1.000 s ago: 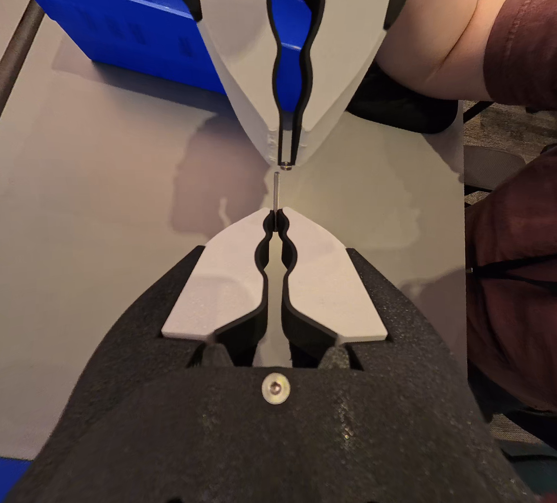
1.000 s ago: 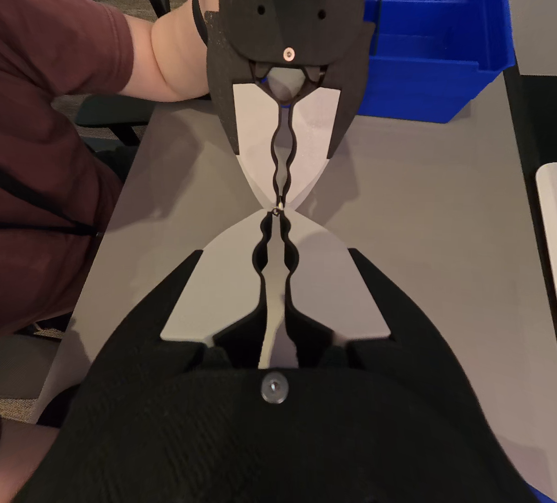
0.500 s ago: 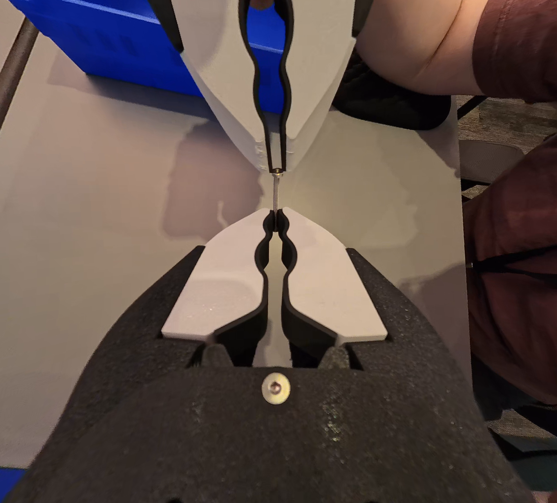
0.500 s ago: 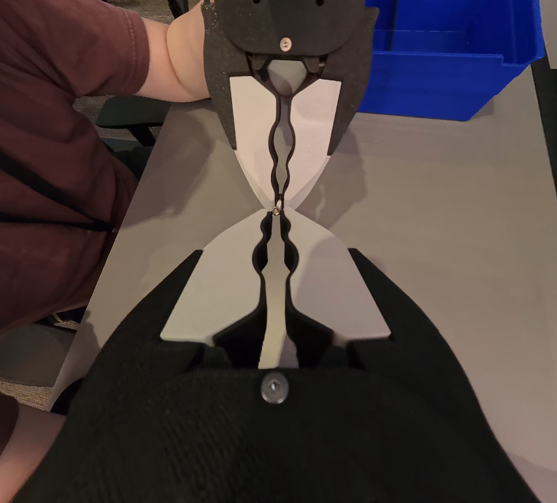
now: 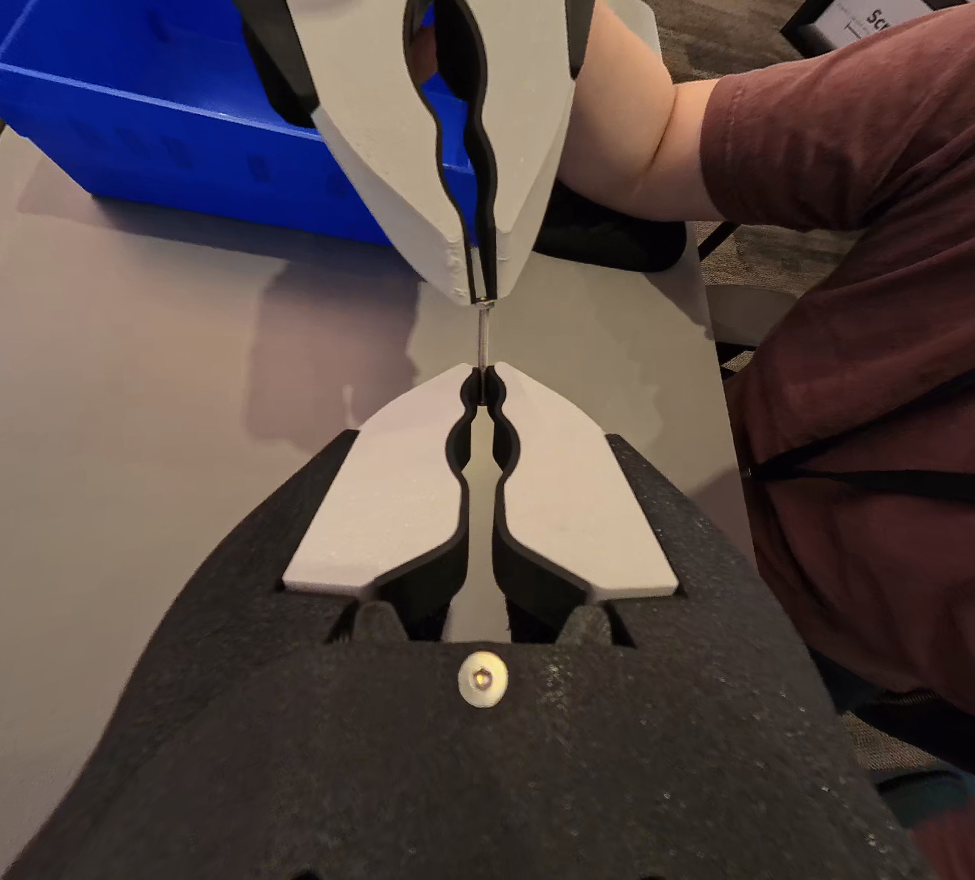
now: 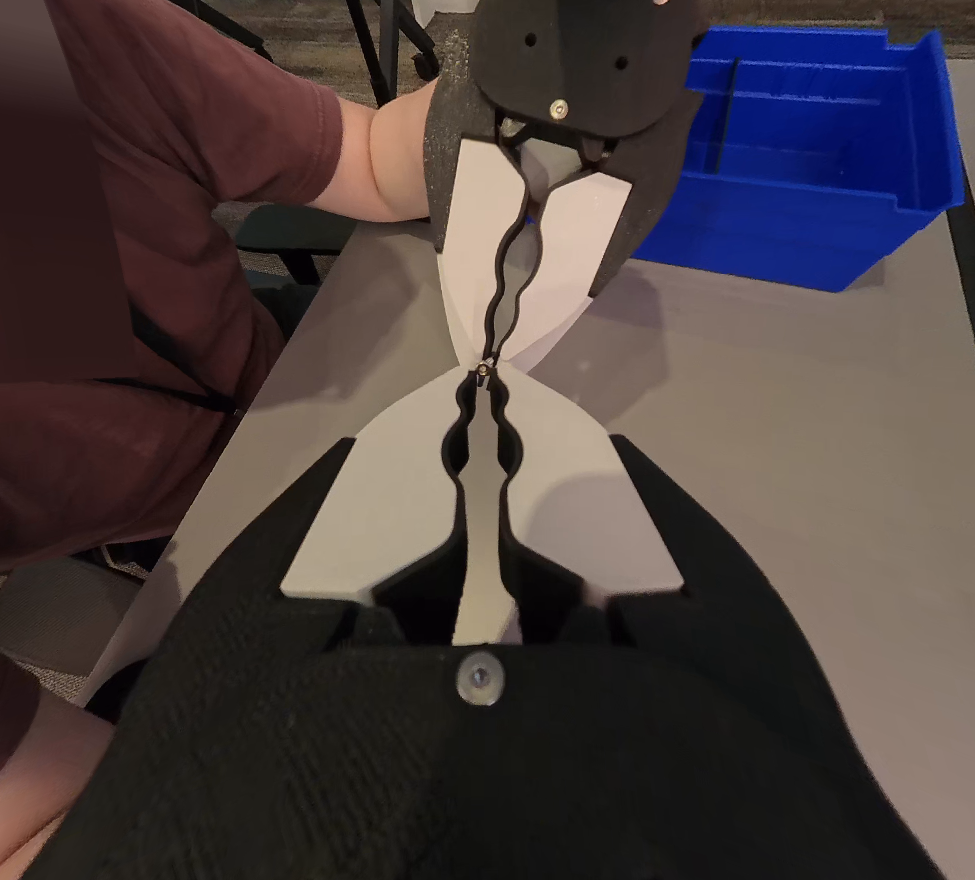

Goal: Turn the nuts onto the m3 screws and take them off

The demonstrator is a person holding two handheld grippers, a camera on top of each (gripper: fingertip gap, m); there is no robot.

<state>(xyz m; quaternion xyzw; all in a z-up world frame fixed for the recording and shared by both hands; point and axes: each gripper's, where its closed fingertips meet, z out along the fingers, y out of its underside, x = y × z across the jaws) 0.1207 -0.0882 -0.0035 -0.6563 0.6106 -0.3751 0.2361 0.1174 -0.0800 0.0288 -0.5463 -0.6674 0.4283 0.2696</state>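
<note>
The left gripper [image 5: 482, 370] is clamped on the screw [image 5: 482, 340], held above the worktop [image 5: 158, 353]. The right gripper [image 6: 481, 376] pinches the nut [image 6: 483, 369] against the screw's tip. Threading looks barely begun; the turning on and the removal remain.

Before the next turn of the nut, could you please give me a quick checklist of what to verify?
1. Left tool shut on the screw: ok.
2. Right tool shut on the nut: ok.
3. Nut meets the screw's free end: ok.
4. Screw and nut in line: ok in the left wrist view; cannot tell in the right.
5. Threads engaged: cannot tell, too small.
6. Blue bin apart from both tools: ok.
</note>
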